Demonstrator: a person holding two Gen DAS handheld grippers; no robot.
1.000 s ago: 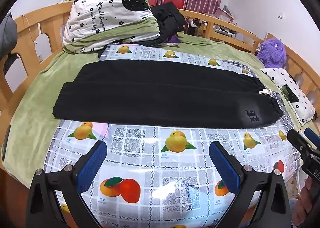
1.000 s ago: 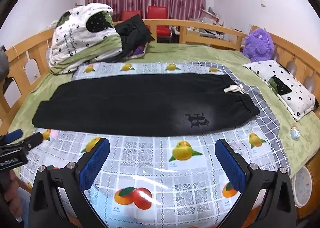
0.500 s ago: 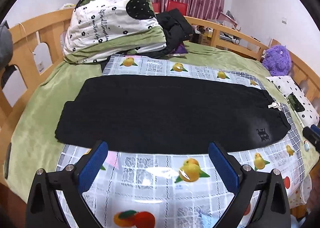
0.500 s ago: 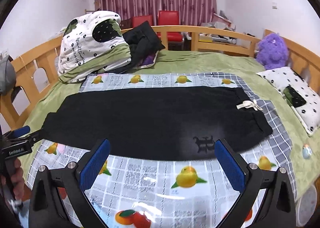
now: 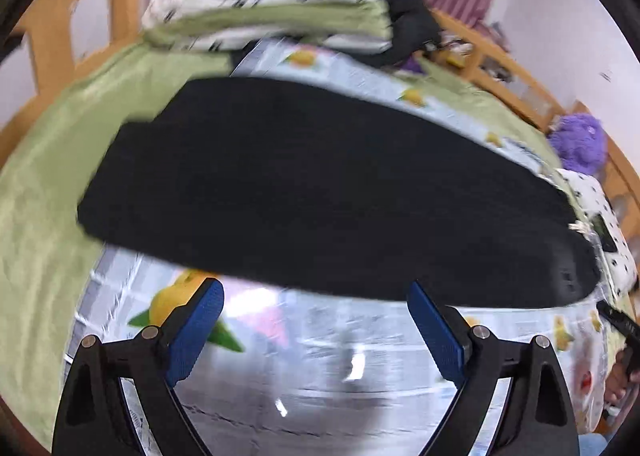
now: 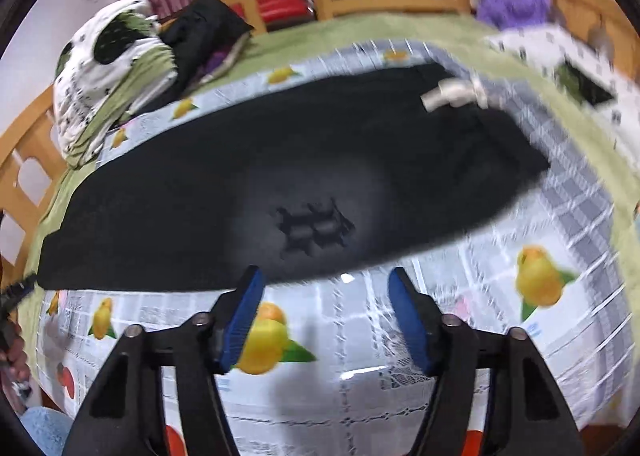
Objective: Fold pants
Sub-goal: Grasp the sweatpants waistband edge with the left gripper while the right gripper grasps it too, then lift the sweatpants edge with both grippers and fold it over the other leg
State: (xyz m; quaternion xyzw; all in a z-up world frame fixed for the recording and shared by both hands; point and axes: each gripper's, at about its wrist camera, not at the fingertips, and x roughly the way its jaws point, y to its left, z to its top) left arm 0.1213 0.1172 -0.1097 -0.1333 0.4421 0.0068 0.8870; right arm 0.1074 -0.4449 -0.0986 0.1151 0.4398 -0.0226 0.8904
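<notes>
The left gripper (image 5: 314, 320) tilts down over the glossy fruit-print plastic sheet (image 5: 320, 376). Its blue fingers (image 5: 194, 330) stand wide and have just been closing a little, holding nothing. The right gripper (image 6: 325, 310) tilts down too; its fingers (image 6: 244, 314) have just been closing to about half, empty. Beyond both, the black pants (image 6: 280, 175) lie flat across the sheet on the green bed (image 5: 52, 159).

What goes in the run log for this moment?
left claw: open, closing, empty | right claw: open, closing, empty | pants: flat on cloth, both claws at near edge
</notes>
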